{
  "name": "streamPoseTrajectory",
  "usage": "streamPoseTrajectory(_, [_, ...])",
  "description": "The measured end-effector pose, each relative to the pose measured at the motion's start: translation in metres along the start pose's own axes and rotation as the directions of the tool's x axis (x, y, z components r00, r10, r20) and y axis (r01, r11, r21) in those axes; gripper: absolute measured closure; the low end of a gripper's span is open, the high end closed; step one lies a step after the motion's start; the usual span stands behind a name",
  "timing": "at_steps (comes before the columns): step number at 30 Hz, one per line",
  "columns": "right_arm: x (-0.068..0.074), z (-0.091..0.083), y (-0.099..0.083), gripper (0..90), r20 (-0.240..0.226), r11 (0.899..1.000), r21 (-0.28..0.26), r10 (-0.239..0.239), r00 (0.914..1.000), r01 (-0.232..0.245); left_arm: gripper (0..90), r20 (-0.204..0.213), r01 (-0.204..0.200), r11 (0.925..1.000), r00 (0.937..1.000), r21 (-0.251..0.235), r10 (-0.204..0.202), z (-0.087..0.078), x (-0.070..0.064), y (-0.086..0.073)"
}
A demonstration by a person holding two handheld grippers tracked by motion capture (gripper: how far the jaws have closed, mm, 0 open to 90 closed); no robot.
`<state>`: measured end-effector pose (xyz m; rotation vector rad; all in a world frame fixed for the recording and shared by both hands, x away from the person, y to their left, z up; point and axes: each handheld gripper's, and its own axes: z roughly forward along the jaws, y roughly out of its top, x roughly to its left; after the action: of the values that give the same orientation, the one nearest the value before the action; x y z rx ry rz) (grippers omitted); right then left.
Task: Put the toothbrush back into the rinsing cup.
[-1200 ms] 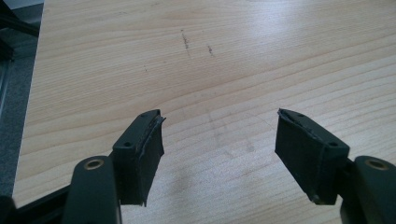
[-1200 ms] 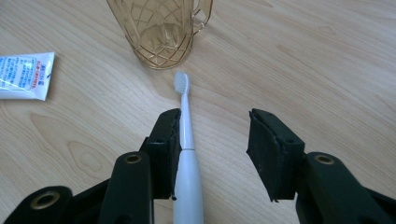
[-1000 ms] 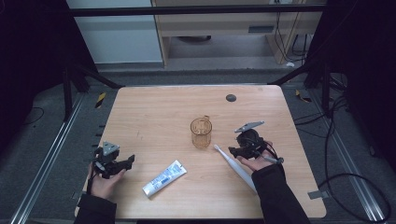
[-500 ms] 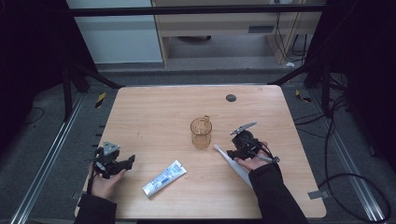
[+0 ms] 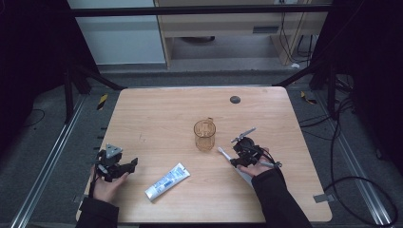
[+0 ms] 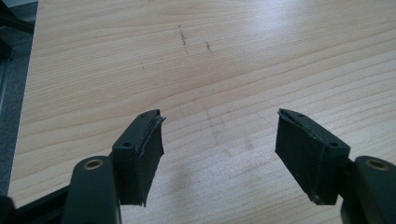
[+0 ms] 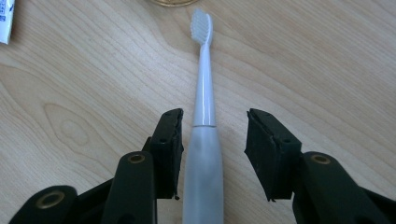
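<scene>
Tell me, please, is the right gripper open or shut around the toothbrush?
Open. The right gripper has its jaws either side of the toothbrush handle, with a gap showing at the right jaw; the brush lies flat on the table.

Each black claw (image 7: 212,140) has two ridged rubber pads, brass rivets; the person wears dark sleeves (image 5: 278,199)

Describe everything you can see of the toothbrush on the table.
The toothbrush is white, seemingly plastic, with a slim glossy neck, white bristles and a thicker frosted handle. It lies flat on the wooden table, head pointing toward the glass cup. The right tool straddles its handle, jaws open; the left jaw is close against it.
</scene>
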<state>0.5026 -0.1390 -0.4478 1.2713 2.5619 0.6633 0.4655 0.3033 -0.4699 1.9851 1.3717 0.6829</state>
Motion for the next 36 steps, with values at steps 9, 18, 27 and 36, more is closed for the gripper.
streamPoseTrajectory(9, [-0.001, 0.008, -0.006, 55.8, -0.016, 1.000, 0.029, 0.002, 0.9999, -0.001, 30.9, -0.001, -0.002, 1.0000, 1.0000, 0.002, 0.002, 0.000, 0.000, 0.000])
streamPoseTrajectory(18, [0.001, 0.009, -0.011, 56.1, -0.024, 0.999, 0.050, 0.005, 0.9997, -0.003, 30.9, -0.001, -0.003, 1.0000, 1.0000, 0.003, 0.003, 0.000, 0.000, 0.000])
streamPoseTrajectory(27, [0.000, 0.012, -0.015, 57.6, -0.032, 0.997, 0.073, 0.010, 0.9994, -0.008, 30.9, 0.001, -0.008, 0.9999, 1.0000, 0.007, 0.008, 0.001, 0.000, 0.000])
streamPoseTrajectory(36, [-0.001, 0.016, -0.017, 60.7, -0.034, 0.996, 0.089, 0.006, 0.9994, -0.003, 30.9, 0.001, -0.007, 0.9999, 1.0000, 0.009, 0.007, 0.001, -0.001, 0.000])
